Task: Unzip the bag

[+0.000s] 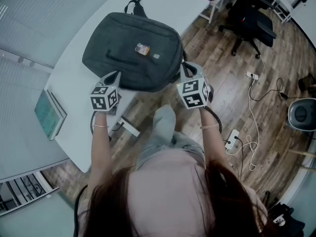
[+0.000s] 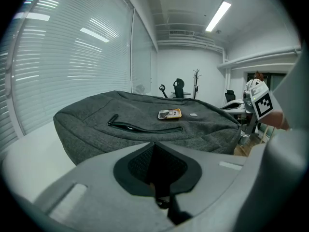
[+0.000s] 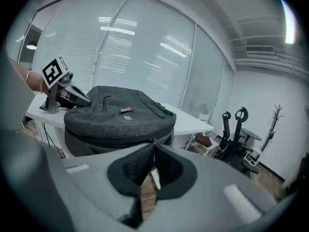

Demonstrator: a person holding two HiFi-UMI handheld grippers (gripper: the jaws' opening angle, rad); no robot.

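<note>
Both jaw pairs are closed with nothing held: left gripper (image 1: 116, 76) and right gripper (image 1: 184, 67) each show tips pressed together in their own views, with no fabric between them. Bag (image 1: 133, 51) lies flat on table (image 1: 163, 4), just ahead of both grippers, its near edge between them. Main zip (image 3: 120, 135) runs round the side facing the right gripper and looks shut. Pocket zip (image 2: 145, 128), on the top face ahead of the left gripper, looks shut too. Unzipping not yet begun. Risks, as judged: the bag is soft and sits close to the table edge on the right gripper's side, so a pull on the zip with no counter-hold could drag it toward that edge, or bunch the fabric and jam the zip. A hurried grab could also pinch cloth instead of the pull. Writing: orange tag (image 2: 169, 114) on top carries print too small to read; grey patch (image 1: 156, 56) beside it shows nothing legible. Book (image 1: 49, 113), left of the left gripper, has an unreadable cover. Marker cubes (image 1: 104, 98) carry patterns only.
</note>
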